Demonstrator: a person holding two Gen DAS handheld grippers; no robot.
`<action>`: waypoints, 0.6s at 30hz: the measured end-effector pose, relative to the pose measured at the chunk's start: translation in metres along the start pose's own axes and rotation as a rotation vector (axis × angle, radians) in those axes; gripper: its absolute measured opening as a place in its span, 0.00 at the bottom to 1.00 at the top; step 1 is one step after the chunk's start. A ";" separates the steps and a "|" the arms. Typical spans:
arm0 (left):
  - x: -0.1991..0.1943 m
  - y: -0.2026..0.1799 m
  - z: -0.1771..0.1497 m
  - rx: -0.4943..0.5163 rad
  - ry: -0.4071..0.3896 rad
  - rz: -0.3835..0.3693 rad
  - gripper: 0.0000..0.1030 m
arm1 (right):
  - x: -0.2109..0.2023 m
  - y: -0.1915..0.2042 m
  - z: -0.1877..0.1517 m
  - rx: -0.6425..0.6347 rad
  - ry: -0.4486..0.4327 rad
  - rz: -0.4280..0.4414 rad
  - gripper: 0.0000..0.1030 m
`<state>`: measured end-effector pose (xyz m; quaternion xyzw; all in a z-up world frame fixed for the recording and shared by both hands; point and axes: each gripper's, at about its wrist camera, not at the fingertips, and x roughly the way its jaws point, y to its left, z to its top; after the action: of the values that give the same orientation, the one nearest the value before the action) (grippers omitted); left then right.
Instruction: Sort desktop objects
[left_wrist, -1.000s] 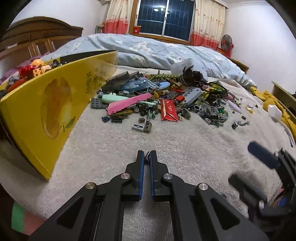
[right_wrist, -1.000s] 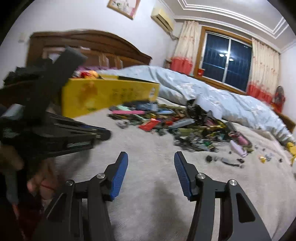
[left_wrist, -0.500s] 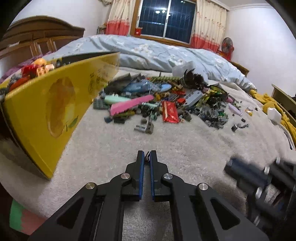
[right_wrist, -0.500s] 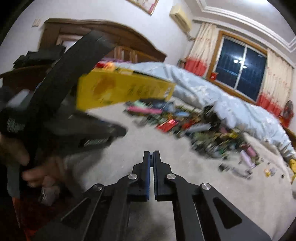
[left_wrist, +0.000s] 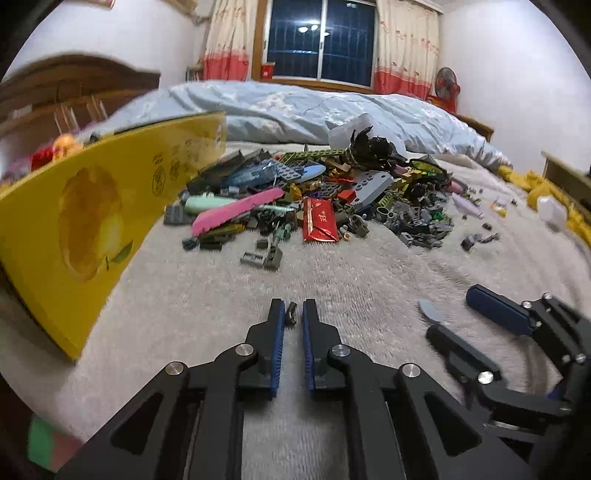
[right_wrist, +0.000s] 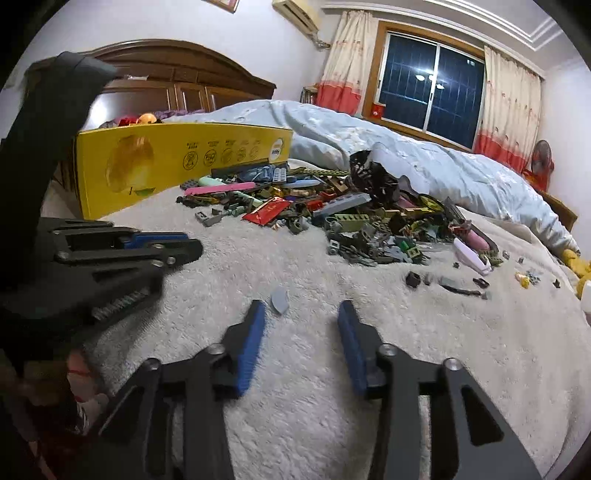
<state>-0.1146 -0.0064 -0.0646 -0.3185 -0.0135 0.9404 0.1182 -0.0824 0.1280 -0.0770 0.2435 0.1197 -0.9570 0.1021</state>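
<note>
Left gripper opening — small dark piece released, right gripper reopening, empty.

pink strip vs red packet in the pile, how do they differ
The pink strip is long and narrow; the red packet is shorter and broader. The strip is plain matte pink; the packet is glossy red with gold print. The strip lies on the pile's left side, nearer the yellow box; the packet lies mid-pile at its front edge. Both lie flat among the toy bricks on the blanket.
</note>
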 end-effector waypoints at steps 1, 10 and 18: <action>-0.001 0.003 0.000 -0.014 0.007 -0.025 0.19 | 0.001 -0.001 0.000 -0.010 -0.008 -0.003 0.48; 0.010 -0.004 0.003 0.039 0.004 -0.053 0.27 | 0.023 0.013 0.018 -0.002 0.061 0.051 0.07; -0.014 0.001 0.008 0.006 -0.030 -0.064 0.05 | 0.006 0.013 0.032 0.004 0.016 -0.014 0.02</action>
<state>-0.1086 -0.0104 -0.0500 -0.3034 -0.0226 0.9409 0.1491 -0.0989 0.1060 -0.0546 0.2506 0.1201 -0.9560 0.0941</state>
